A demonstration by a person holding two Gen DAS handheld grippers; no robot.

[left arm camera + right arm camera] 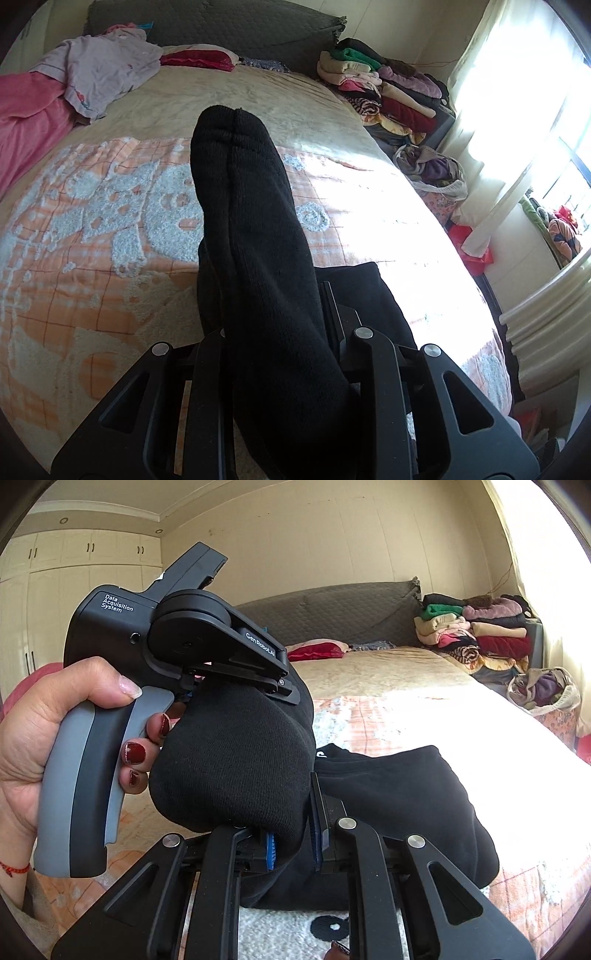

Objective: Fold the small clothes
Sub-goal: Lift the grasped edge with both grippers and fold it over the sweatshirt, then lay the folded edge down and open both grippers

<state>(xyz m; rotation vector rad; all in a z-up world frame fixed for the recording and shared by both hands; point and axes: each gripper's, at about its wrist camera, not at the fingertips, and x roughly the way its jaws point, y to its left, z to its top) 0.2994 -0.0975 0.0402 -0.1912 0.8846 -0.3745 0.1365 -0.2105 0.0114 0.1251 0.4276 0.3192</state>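
Note:
A pair of black socks (pixel 243 221) is held above the bed, the two laid together. My left gripper (pixel 273 332) is shut on them, and they stick out forward past its fingers. In the right wrist view the same socks (pixel 236 760) bulge between the two tools. The left gripper (pixel 284 692) clamps their upper part and my right gripper (pixel 293 845) is shut on their lower end, blue pads against the cloth. A folded black garment (pixel 406 797) lies on the bed below; it also shows in the left wrist view (pixel 369 295).
The bed has an orange and white patterned blanket (pixel 92 221). Pink and lilac clothes (pixel 74 85) lie at its far left. A pile of folded clothes (pixel 376 85) sits at the far right, and a bag of clothes (pixel 436 170) is beside the bed near the window.

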